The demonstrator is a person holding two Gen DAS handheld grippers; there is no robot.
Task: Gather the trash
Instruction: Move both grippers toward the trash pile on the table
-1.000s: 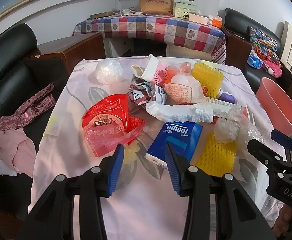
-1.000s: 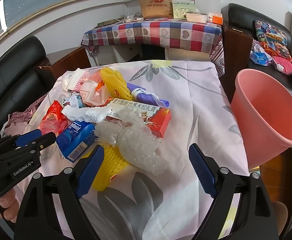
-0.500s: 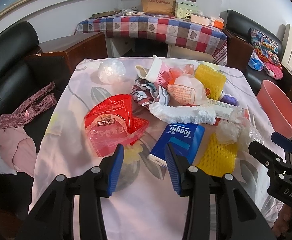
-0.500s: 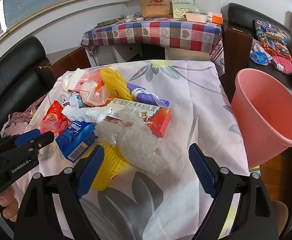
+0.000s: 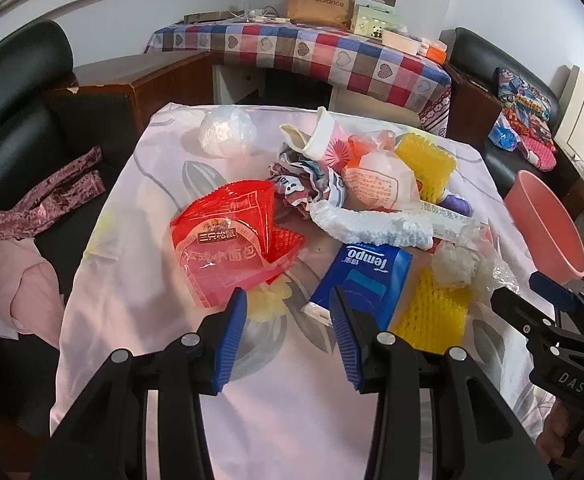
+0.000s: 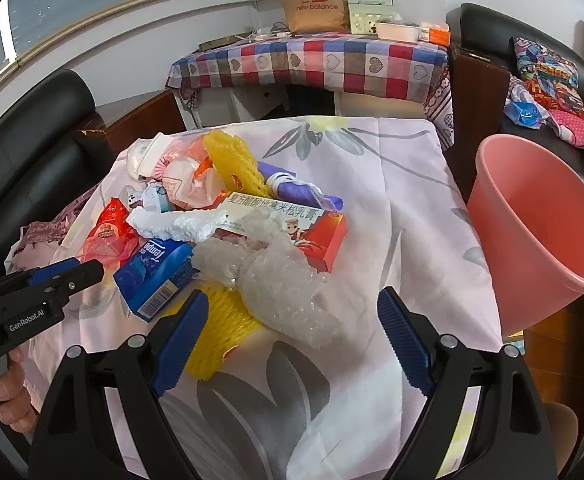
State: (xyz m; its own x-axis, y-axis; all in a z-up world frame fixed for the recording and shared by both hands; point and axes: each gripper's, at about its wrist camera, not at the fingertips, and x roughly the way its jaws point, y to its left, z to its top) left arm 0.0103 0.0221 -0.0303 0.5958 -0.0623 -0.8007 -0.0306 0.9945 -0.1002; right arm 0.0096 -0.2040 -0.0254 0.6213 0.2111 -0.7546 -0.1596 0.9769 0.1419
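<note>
- Nearest the cameras: left gripper [image 5: 287, 320] part-spread, right gripper [image 6: 289, 334] spread wide; both carry nothing.
- Just ahead: bubble wrap [image 6: 287, 292] on the trash pile, untouched. Step looks like pre-grasp.
- Farther right: pink bin [image 6: 540, 220] beside the table; next: pinch, carry over.

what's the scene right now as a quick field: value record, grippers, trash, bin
left gripper: open, empty, near the blue tissue pack and red snack wrapper
right gripper: open wide, empty, over the bubble wrap
other trash: yellow foam net, white foam strip, red medicine box
surface: floral tablecloth
bin: pink bucket, right of the table, nothing visible inside
</note>
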